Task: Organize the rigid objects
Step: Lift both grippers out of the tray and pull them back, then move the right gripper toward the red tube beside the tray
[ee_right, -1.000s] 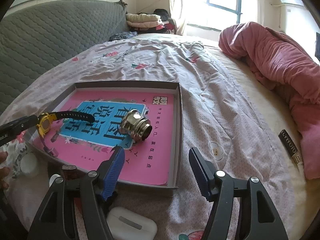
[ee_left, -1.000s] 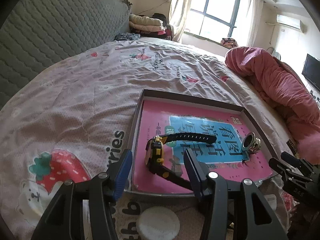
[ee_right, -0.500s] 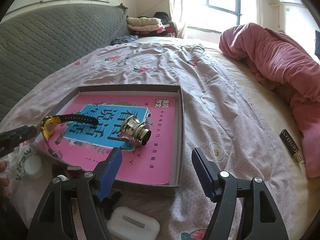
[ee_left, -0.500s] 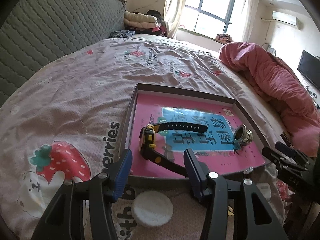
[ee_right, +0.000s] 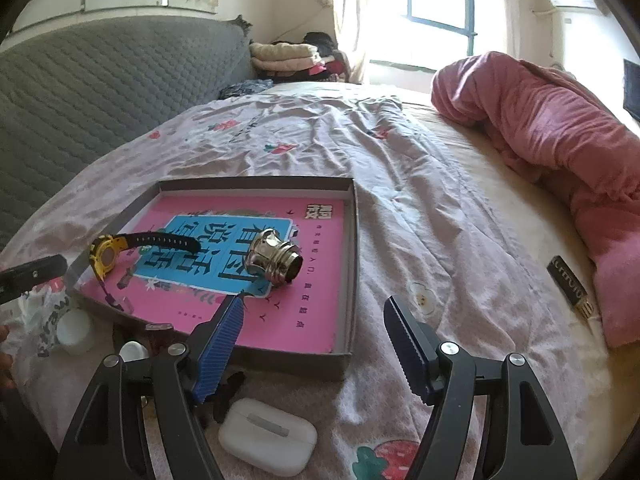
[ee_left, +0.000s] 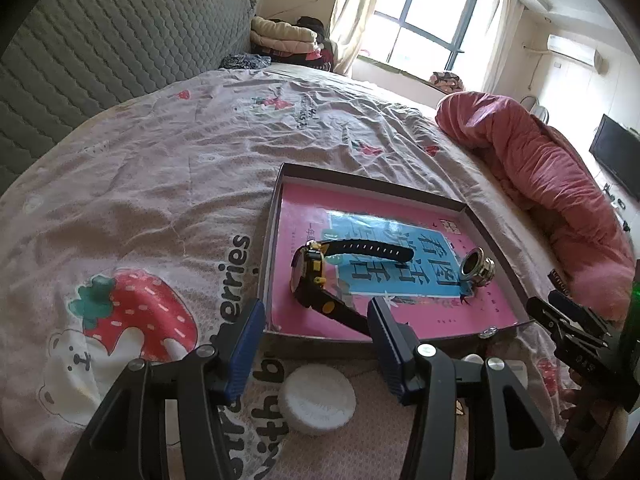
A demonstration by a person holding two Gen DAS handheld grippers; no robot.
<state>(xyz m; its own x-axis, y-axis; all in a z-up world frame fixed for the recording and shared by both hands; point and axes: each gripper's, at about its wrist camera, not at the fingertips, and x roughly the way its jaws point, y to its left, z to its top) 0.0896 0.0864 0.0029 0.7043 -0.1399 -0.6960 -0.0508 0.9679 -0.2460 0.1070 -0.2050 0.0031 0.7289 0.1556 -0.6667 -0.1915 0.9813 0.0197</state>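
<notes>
Watch: black strap with yellow case, lying on its side inside the shallow box, near the box's left and near corner in the left wrist view.
Metal fitting: shiny round threaded piece, lying on its side on the blue label, apart from the watch.
Box: low grey cardboard tray with a pink printed bottom, resting on the bed.
White round lid: on the sheet just outside the near wall of the box, below the left jaws.
White earbud case: on the sheet in front of the box, below the right jaws.
Dark small stick: on the sheet near the pink blanket, well apart from the box.
Left gripper: jaws released, nothing between the blue pads; the lower watch strap is seen just behind the right pad.
Right gripper: jaws have just been opening, now wide and empty, over the near wall of the box.
Bed: pale sheet with strawberry prints.
</notes>
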